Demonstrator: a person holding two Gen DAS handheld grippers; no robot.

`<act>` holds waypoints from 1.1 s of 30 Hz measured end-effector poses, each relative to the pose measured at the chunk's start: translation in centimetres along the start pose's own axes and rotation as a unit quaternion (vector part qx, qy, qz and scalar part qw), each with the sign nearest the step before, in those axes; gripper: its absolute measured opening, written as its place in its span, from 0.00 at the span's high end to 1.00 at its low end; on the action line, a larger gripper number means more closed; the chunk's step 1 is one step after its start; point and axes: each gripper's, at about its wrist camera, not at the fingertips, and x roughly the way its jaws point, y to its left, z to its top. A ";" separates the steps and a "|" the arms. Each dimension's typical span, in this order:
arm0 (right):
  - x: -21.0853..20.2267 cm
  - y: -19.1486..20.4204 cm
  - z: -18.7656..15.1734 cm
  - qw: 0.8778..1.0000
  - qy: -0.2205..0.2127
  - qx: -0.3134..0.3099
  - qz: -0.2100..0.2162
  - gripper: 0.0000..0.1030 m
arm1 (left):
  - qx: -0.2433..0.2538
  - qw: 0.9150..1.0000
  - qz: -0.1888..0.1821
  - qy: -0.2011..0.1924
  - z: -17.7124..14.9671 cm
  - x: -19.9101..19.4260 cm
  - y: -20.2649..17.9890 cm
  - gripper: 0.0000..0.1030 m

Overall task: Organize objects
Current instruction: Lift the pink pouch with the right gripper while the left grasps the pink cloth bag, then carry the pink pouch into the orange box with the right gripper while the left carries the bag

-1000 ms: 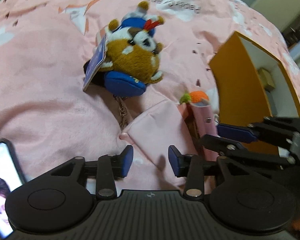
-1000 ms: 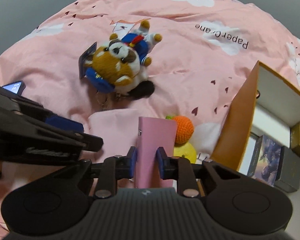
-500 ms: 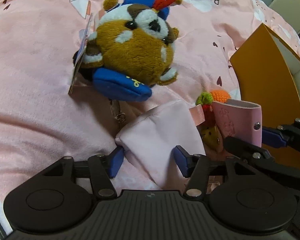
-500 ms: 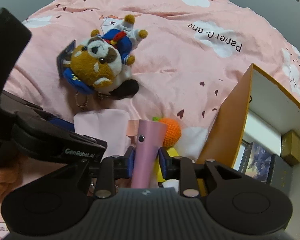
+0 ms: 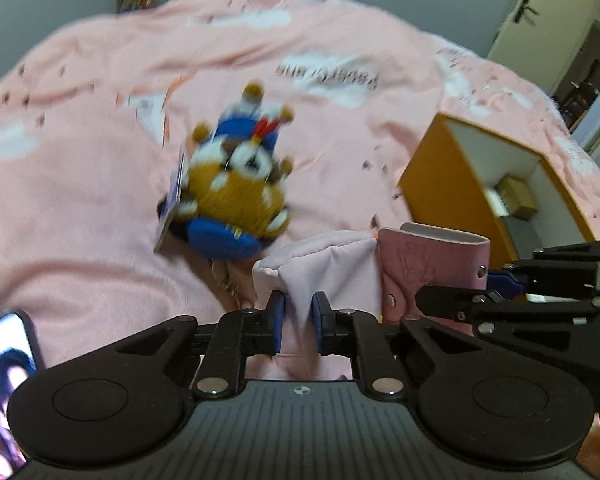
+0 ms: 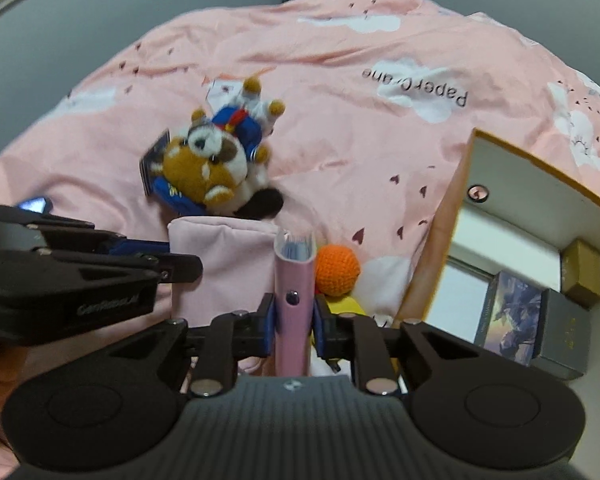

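My left gripper (image 5: 298, 322) is shut on a pale pink cloth pouch (image 5: 324, 268), lifted off the bed; the pouch also shows in the right wrist view (image 6: 220, 264). My right gripper (image 6: 294, 320) is shut on a pink card wallet (image 6: 294, 300), held upright beside the pouch; the wallet also shows in the left wrist view (image 5: 432, 264). A brown and white plush toy in blue clothes (image 5: 236, 188) lies on the pink bed cover (image 5: 80, 200) beyond both grippers, also in the right wrist view (image 6: 212, 168).
An open orange box (image 6: 500, 208) stands at the right with several small boxes inside (image 6: 540, 320). An orange crocheted fruit (image 6: 336, 270) and something yellow lie by it. A phone (image 5: 0, 400) lies at the left.
My left gripper has closed on the pouch and lifted it. Both grippers have pulled back and up from the bed, and the plush toy looks farther away.
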 end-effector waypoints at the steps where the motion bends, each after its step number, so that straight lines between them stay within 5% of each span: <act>1: -0.5 -0.2 0.1 1.000 -0.006 0.005 0.004 0.81 | 0.006 1.000 0.001 -0.009 0.2 -0.6 -0.2 0.84; 16: -8.8 -4.0 0.4 0.991 -0.097 0.084 0.044 0.81 | 0.030 0.995 -0.055 -0.080 3.8 -6.4 -2.4 0.86; 23: -13.6 -7.5 -0.5 0.984 -0.140 0.108 -0.012 0.81 | 0.049 0.986 -0.131 -0.094 6.4 -8.1 -5.7 0.86; 28: -14.3 -10.8 -2.1 0.980 -0.125 0.146 -0.045 0.81 | 0.073 0.980 -0.166 -0.083 7.3 -7.0 -9.3 0.86; 33: -11.5 -14.4 -3.5 0.976 -0.072 0.203 -0.012 0.81 | 0.096 0.980 -0.161 -0.058 7.8 -4.5 -11.4 0.86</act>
